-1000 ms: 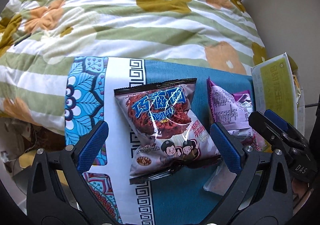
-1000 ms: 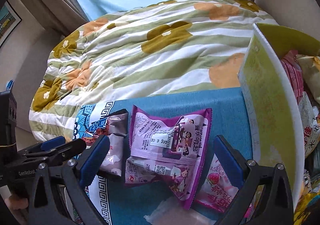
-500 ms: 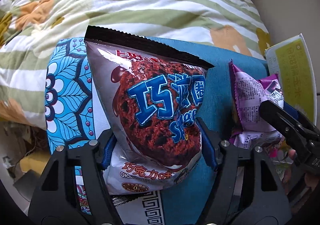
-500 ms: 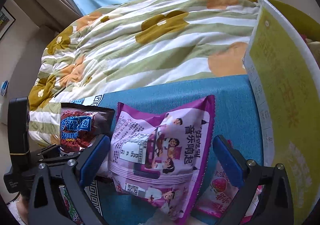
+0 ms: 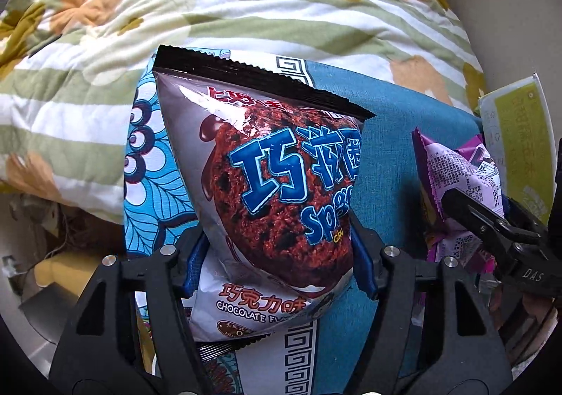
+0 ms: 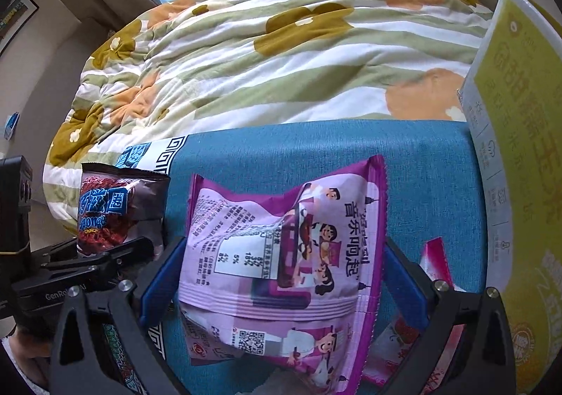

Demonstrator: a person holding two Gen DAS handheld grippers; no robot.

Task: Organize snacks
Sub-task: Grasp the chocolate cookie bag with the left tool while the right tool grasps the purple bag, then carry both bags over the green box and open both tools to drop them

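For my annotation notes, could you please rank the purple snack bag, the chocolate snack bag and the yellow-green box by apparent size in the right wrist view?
1. yellow-green box, cropped by the frame
2. purple snack bag, enlarged by nearness
3. chocolate snack bag

Chocolate bag (image 5: 277, 191), grey with blue lettering and black crimped top, puffed, tilted up off blue cloth; purple bag (image 6: 288, 254), cartoon print and nutrition panel, creased, angled upward just beside it; pink packet (image 6: 435, 268) flat beyond.
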